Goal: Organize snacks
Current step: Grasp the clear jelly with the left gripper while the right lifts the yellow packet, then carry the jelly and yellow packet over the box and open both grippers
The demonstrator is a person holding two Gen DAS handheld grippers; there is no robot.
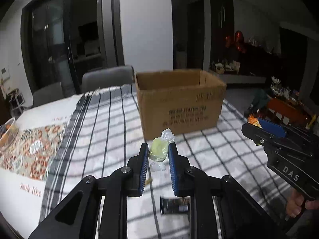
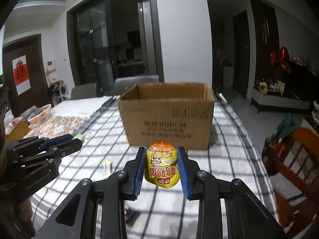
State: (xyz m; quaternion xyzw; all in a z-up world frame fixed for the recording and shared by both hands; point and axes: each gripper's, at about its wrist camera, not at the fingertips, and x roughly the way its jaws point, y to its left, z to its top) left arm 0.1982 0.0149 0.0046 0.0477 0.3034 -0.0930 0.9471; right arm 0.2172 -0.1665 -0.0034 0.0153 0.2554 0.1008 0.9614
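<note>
My left gripper (image 1: 158,146) is shut on a pale green candy (image 1: 158,151) in a clear twisted wrapper, held above the checked tablecloth. My right gripper (image 2: 161,152) is shut on a yellow and orange snack packet (image 2: 161,164) with a cartoon face. Ahead of both stands an open cardboard box (image 1: 180,103), also in the right wrist view (image 2: 166,117), open side up. The right gripper (image 1: 265,127) shows at the right edge of the left wrist view with the packet in it. At the left of the right wrist view, the left gripper (image 2: 78,138) carries the candy.
A dark snack packet (image 1: 174,206) and a small gold wrapper (image 1: 148,181) lie on the tablecloth below my left gripper. A round tub (image 2: 40,114) sits at the table's left. Grey chairs (image 1: 107,77) stand behind the table; an orange wooden chair (image 2: 299,159) stands at right.
</note>
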